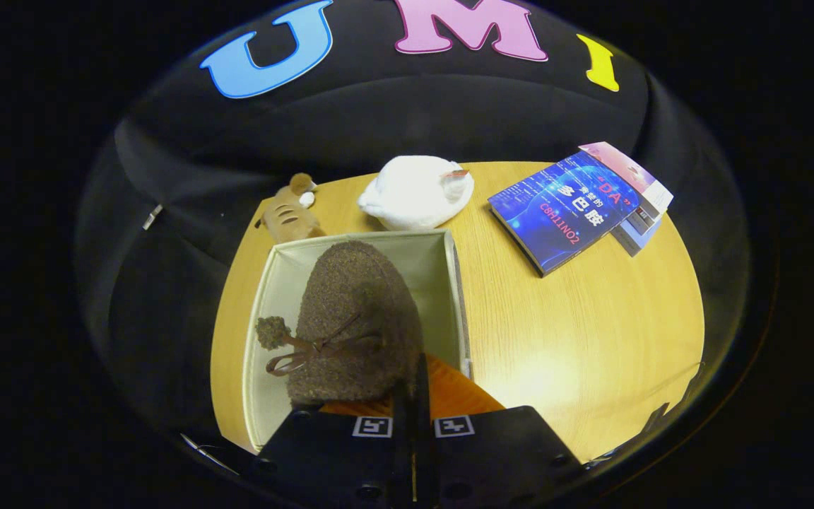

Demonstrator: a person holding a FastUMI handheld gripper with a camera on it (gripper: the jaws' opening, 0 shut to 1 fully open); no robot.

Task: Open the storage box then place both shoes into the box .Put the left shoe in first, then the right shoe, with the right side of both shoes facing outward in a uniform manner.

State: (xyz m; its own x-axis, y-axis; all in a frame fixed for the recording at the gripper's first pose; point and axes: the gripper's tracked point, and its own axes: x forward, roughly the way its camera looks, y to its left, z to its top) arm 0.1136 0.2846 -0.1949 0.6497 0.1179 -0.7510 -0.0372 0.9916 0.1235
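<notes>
Lying beyond the storage box (449, 283) on the wooden table (591, 332) are a white plush toy (417, 191) and a small brown striped plush animal (292, 212), both just past the box's far wall. A blue book (566, 212) is resting on other books (644, 205) well off to the right, apart from the box. The box is sitting open, and a brown fuzzy shoe (350, 318) (its bow and pompom lying towards the left wall) is hanging over its interior, toe pointing away. The gripper (413, 396) is pointing forward and down over the box's near edge, its fingers drawn nearly together and pinching the shoe's heel rim beside the orange lining.
</notes>
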